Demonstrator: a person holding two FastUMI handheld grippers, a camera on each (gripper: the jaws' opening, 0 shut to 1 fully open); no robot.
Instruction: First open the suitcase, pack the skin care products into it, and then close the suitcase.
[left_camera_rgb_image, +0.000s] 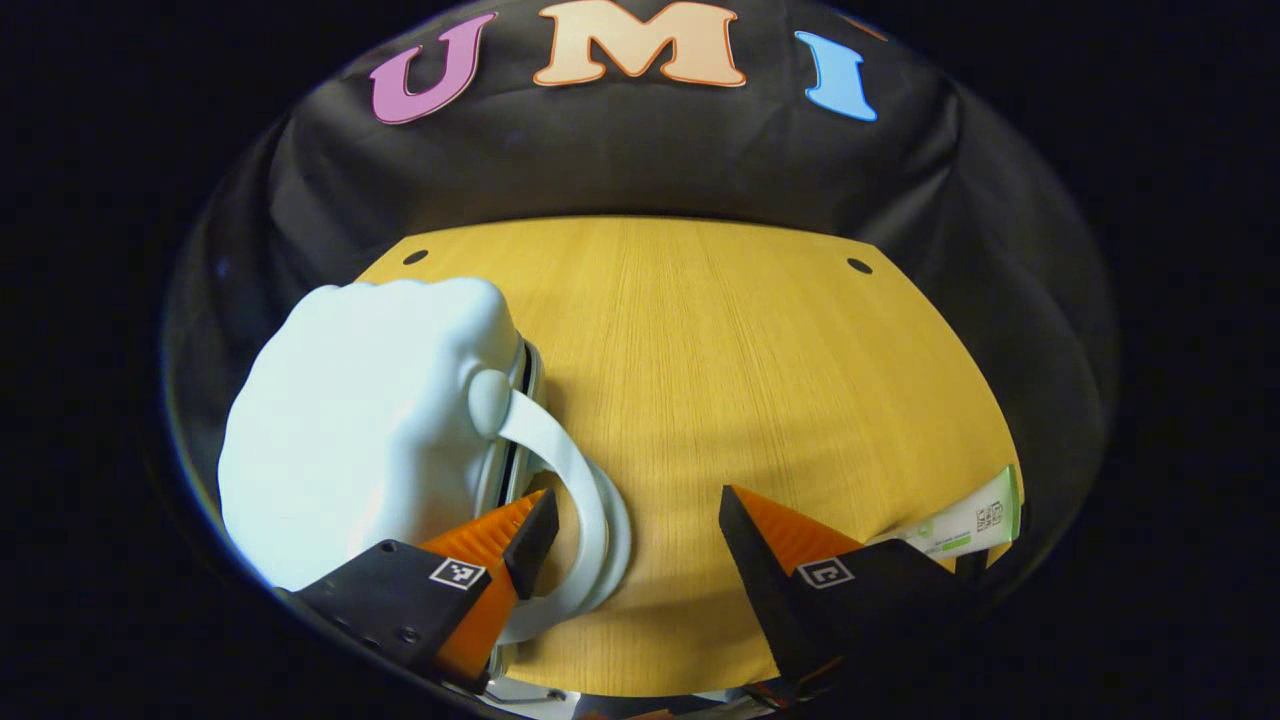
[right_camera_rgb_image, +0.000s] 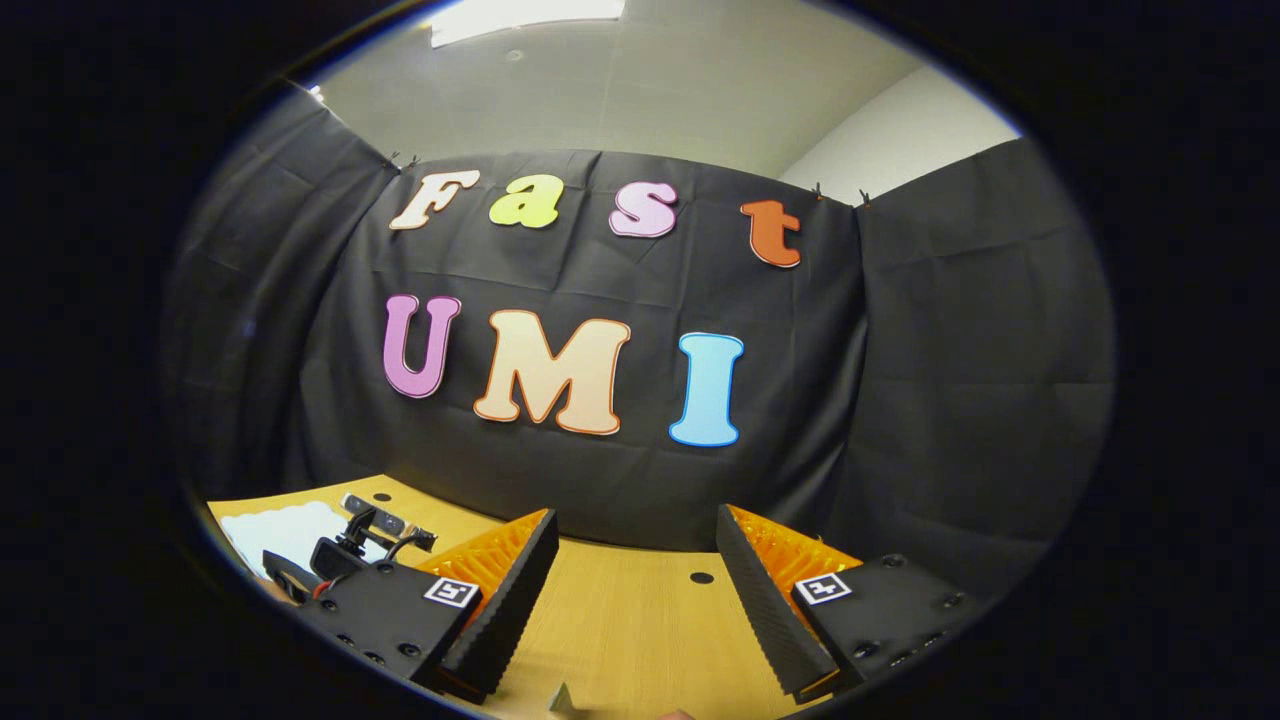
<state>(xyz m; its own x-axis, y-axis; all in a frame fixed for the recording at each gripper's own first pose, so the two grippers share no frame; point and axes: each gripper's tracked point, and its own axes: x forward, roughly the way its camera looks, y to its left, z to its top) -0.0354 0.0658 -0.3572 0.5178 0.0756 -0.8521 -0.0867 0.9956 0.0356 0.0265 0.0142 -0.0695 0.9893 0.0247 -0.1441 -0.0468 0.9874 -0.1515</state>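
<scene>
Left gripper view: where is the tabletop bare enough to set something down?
Bare wood runs from the pale blue suitcase and its looped handle across to the far edge of the yellow wooden table. Crowded near right: a white-green tube.

Right gripper open above the table; left gripper far left, over what may be the suitcase.

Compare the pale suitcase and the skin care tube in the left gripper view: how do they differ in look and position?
The suitcase is bulky, rounded and pale bluish-white, with a looped handle; the tube is slim, flat and white with green print. The suitcase sits by the left gripper, one finger close to its handle; the tube lies beyond the other finger at the table edge. Both rest on the wooden table, ungripped.
</scene>
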